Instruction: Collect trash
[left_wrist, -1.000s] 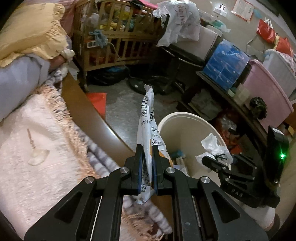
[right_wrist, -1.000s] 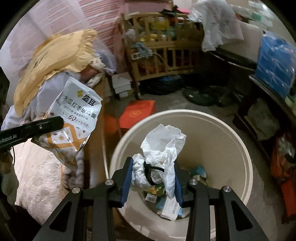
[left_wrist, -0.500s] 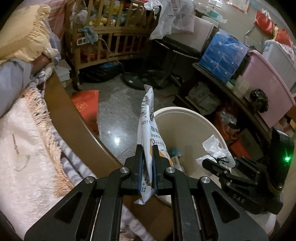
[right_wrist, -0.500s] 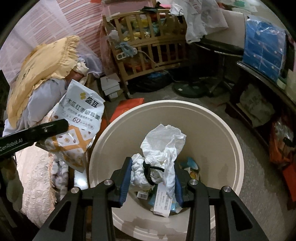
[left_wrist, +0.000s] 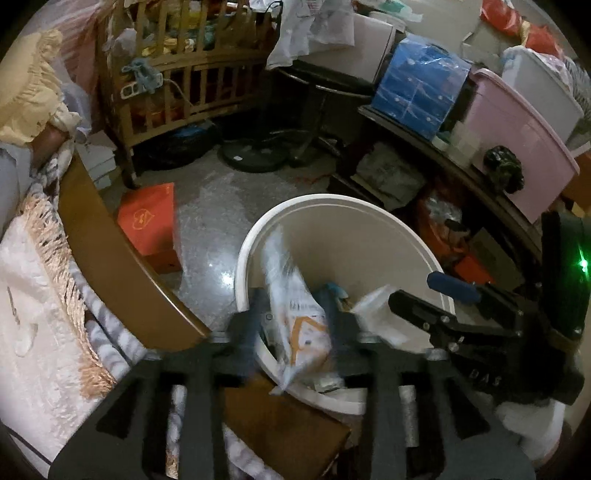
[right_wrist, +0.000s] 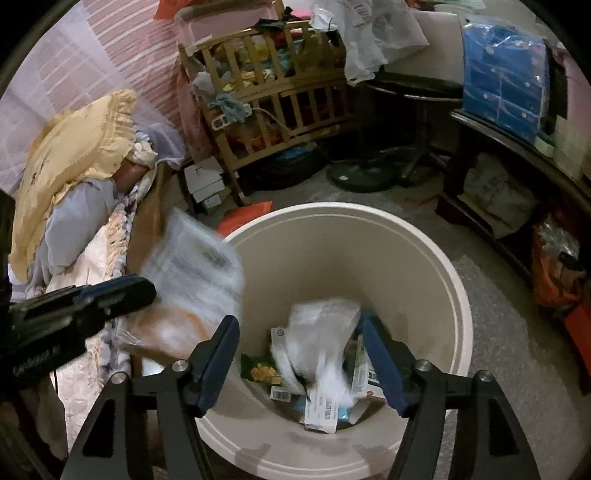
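A cream round trash bin (right_wrist: 458, 291) stands on the floor beside the bed; it also shows in the left wrist view (left_wrist: 343, 201). My right gripper (right_wrist: 299, 356) is open over the bin, and the crumpled white tissue (right_wrist: 317, 332) is blurred, loose between the fingers and falling onto the trash inside. My left gripper (left_wrist: 293, 321) is open at the bin's near rim. The white and orange snack bag (left_wrist: 295, 306) is blurred between its fingers, dropping into the bin; it also shows in the right wrist view (right_wrist: 192, 266).
A wooden bed edge (left_wrist: 110, 236) with a fringed blanket (left_wrist: 40, 295) lies left of the bin. A red box (left_wrist: 149, 218) lies on the floor. A wooden crib (right_wrist: 280, 99), a fan base (left_wrist: 255, 155) and cluttered shelves (left_wrist: 461, 177) stand behind.
Both grippers have opened. The tissue has left the right gripper and the snack bag has left the left gripper; both are falling into the bin. The left gripper moved over the bin rim.
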